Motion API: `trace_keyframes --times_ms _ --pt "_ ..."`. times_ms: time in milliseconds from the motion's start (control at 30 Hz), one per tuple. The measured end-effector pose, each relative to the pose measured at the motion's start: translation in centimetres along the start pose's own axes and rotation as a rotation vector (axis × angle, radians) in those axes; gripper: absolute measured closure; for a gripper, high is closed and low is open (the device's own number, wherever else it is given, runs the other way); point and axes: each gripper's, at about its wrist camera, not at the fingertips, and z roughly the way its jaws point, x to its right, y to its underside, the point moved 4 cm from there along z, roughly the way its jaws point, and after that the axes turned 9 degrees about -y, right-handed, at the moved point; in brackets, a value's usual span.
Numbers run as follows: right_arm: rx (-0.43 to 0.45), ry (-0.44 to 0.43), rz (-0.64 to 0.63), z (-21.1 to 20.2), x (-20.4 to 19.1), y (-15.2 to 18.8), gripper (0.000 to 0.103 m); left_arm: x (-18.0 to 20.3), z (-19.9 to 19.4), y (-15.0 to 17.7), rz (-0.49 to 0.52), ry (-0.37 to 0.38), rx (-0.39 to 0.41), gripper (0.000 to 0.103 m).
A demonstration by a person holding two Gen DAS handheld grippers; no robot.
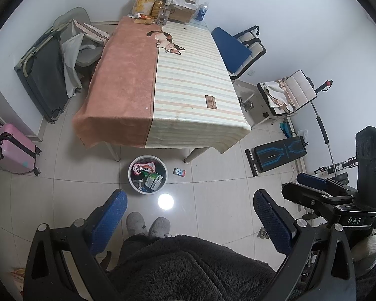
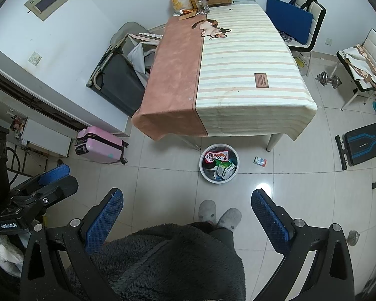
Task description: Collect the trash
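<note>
Left gripper (image 1: pixel 190 222) and right gripper (image 2: pixel 187 217): fingers spread, empty, above the floor. Bin (image 2: pixel 202 168): full, before them. Small carton (image 2: pixel 259 161): just right of the bin.

Bin (image 1: pixel 148 174) before table (image 1: pixel 163 80); carton (image 1: pixel 179 172) right of bin.

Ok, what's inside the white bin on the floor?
The white bin holds packaging: a red-and-white snack wrapper, a green-and-white carton, and dark wrappers beneath. Anything deeper is covered. One small carton lies outside it on the floor.
</note>
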Motion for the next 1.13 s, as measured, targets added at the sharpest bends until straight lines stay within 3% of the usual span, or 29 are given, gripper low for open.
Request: trace_keyframes --times_ms 1133 --pt "-0.005 -0.007 -0.002 0.21 -0.1 -0.05 0.0 -0.16 -0.05 0.24 0.013 0.008 -0.001 0.0"
